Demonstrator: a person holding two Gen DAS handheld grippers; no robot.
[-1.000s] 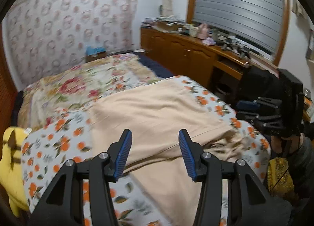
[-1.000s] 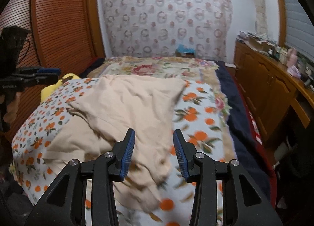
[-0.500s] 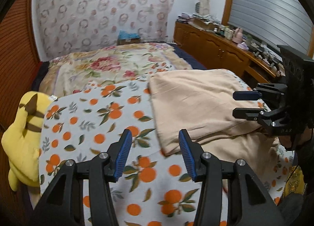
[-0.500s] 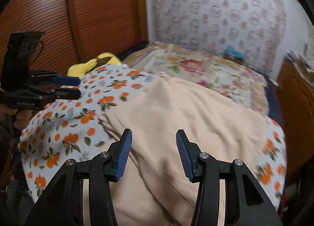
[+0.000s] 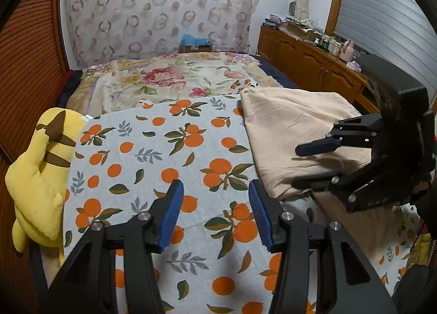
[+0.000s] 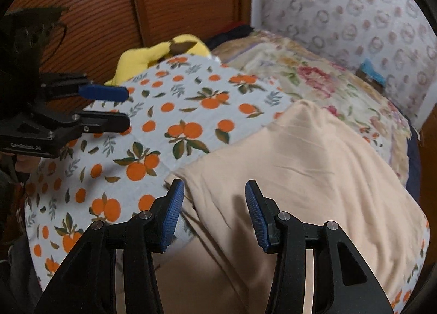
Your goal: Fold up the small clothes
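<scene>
Beige garment [image 5: 295,133] is seen folded over on the right half of an orange-print bedspread [image 5: 164,155], its folded edge facing the left. Left gripper [image 5: 213,213] is held above bare bedspread, jaws spread apart, nothing between them. Right gripper [image 6: 213,210] is held over the garment's near-left edge, jaws likewise apart and empty; contact with the cloth cannot be told. A yellow plush toy [image 5: 38,177] is lodged at the bed's left edge.

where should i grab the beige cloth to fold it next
Grip the near left corner of the beige cloth, where its folded edge ends on the orange-print sheet. Come in low from the left with the open right tongs; that edge lies exposed and slightly raised.
</scene>
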